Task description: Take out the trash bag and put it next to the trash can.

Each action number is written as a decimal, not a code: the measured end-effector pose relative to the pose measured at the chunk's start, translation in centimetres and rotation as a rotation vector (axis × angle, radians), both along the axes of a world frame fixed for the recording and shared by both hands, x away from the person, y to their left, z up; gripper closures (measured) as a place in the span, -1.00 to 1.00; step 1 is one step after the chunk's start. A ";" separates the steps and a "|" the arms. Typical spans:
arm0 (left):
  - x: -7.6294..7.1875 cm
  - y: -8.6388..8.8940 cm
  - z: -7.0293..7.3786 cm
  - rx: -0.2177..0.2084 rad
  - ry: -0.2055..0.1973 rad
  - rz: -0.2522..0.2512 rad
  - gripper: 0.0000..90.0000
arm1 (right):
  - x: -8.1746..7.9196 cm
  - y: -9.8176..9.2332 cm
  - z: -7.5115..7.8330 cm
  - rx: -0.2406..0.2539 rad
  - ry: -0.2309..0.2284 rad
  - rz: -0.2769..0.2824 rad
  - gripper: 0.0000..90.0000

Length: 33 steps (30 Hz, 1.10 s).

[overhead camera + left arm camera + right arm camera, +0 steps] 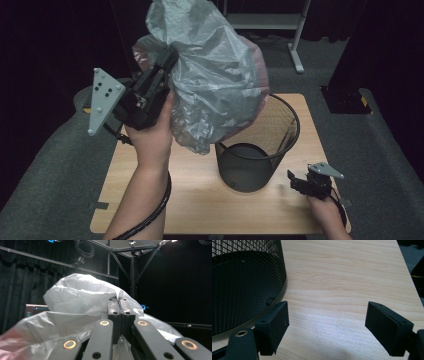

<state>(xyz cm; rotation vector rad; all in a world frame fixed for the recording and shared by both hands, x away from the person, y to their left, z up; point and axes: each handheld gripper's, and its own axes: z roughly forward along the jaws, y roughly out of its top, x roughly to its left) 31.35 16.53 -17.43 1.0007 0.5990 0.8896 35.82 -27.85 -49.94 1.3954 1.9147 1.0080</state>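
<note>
Bag held high over the bin, ready to go in.

The left hand-held gripper [167, 60] pinches the big grey bag [215, 70] tight, up in the air, above and a bit left of the black mesh bin [272, 150]. I think the bag goes into the bin next, so bring it over the round hole and lower it slowly so the rim does not catch it. The right hand-held gripper [327, 322] rests low over the wooden surface [347, 277] beside the bin, wide apart and empty.

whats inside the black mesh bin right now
The black wire-mesh wastebasket shows its dark bare floor at the near side. The grey translucent plastic bag, held up by the left tongs, hangs over its far rim and hides that part.
</note>
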 end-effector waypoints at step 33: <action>-1.9 9.9 -5.3 -0.008 0.116 0.161 0.98 | 0.5 0.3 -1.6 -0.016 0.069 -0.001 -0.49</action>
